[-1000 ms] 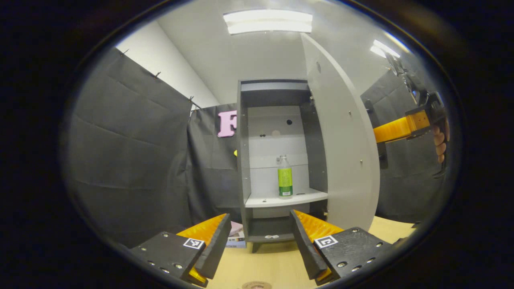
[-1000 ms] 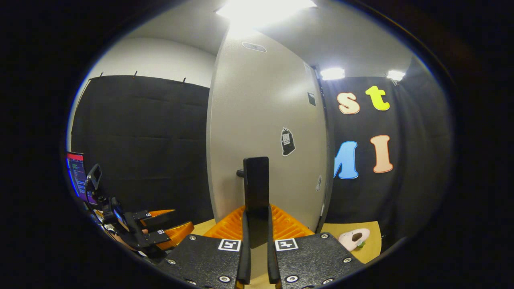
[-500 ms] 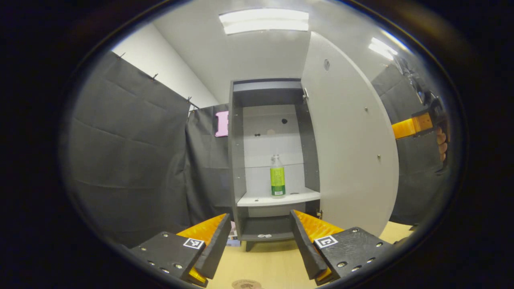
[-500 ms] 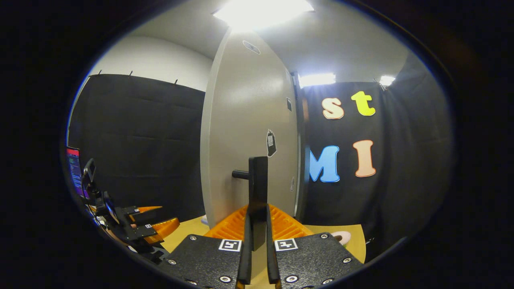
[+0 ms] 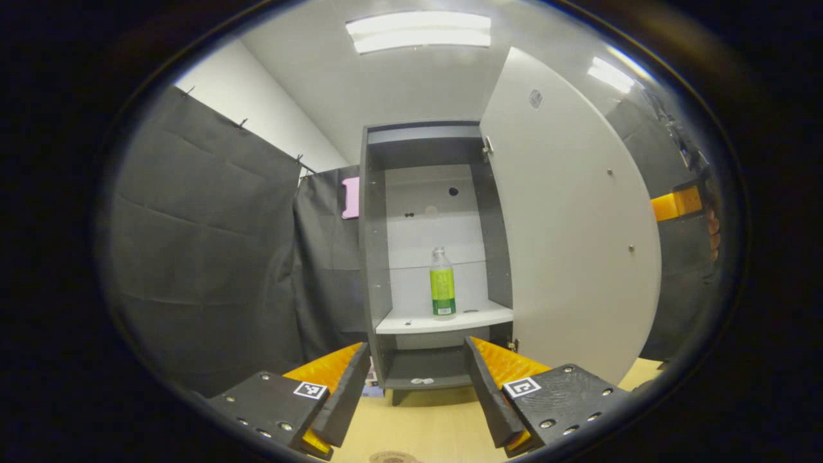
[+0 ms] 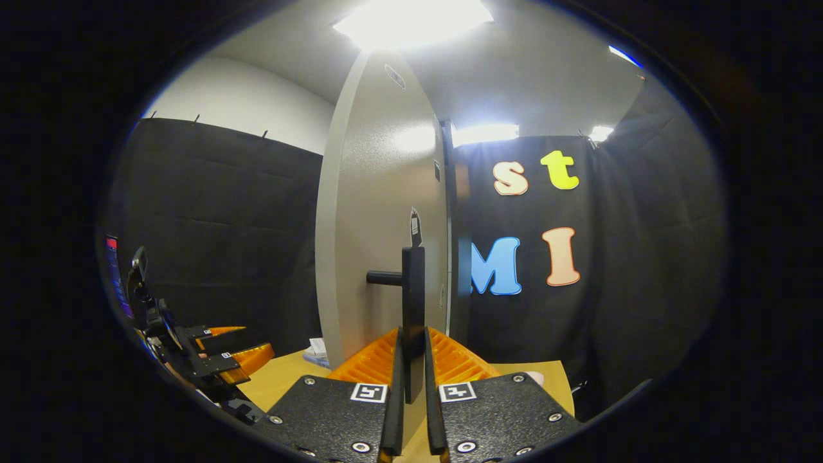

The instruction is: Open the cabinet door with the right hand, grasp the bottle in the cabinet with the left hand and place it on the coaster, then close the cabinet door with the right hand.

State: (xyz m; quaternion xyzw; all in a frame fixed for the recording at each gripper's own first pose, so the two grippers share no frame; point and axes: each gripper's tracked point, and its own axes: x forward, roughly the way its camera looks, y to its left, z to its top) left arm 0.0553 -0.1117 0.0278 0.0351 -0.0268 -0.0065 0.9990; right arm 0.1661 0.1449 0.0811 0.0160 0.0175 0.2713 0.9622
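Right gripper (image 6: 411, 386) clamped on handle (image 6: 413, 302), holding door (image 5: 572, 218) wide so bottle (image 5: 442, 283) sits exposed. Left gripper (image 5: 415, 392) spread apart, lined up for the grab.

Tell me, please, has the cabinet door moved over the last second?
Yes. The cabinet door has swung further open, away from the cabinet frame, pulled by the right tool shut on the door handle.

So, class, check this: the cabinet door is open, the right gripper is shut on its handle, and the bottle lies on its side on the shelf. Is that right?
Not quite. The bottle stands upright on the shelf, as the left gripper view shows. The rest holds: the cabinet door is open and the right gripper is shut on its handle.
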